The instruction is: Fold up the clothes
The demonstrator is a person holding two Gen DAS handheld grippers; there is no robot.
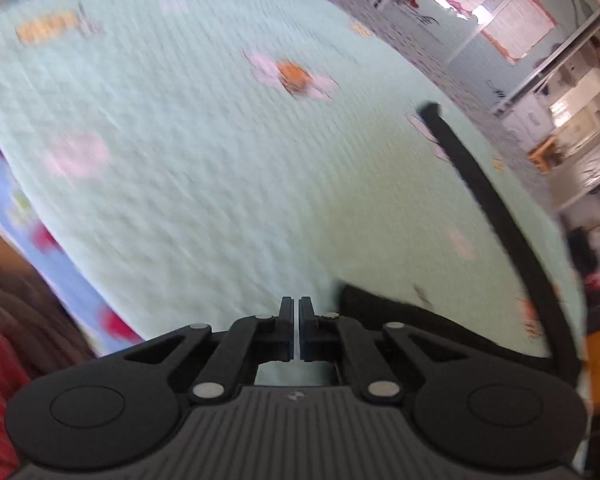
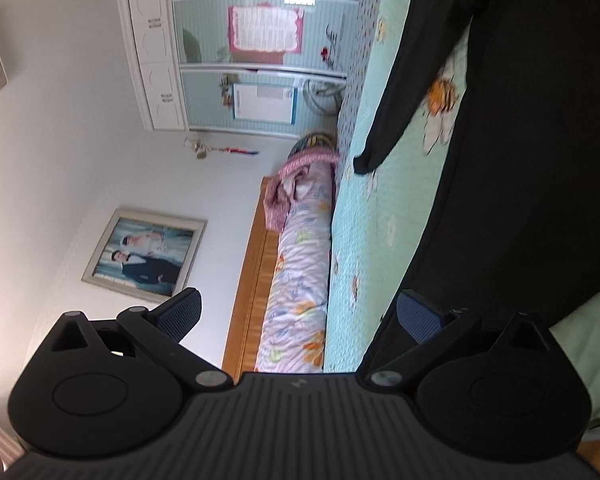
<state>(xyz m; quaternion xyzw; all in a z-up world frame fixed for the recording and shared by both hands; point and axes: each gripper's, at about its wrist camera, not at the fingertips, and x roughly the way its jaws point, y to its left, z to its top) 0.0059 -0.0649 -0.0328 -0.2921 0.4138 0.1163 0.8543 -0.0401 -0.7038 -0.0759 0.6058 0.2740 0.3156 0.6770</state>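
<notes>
A black long-sleeved garment [image 2: 532, 152] lies spread on the mint-green quilt [image 2: 364, 240], one sleeve [image 2: 400, 92] stretched out to its cuff. My right gripper [image 2: 298, 316] is open wide and turned sideways. Its right fingertip [image 2: 416, 316] sits at the garment's hem edge and nothing is between the jaws. In the blurred left wrist view, my left gripper [image 1: 299, 308] is shut with nothing seen between its fingers. It hovers over the bare quilt [image 1: 200, 160]. Just right of it lies part of the black garment [image 1: 384, 312], and a black sleeve [image 1: 484, 200] runs up the right side.
A rolled floral duvet [image 2: 300, 272] with a pink cloth [image 2: 292, 184] on it lies against the wooden headboard [image 2: 252, 280]. A wardrobe with sliding doors [image 2: 260, 52] stands beyond the bed. A framed photo [image 2: 144, 256] hangs on the wall. A person's sleeve [image 1: 4, 320] shows at left.
</notes>
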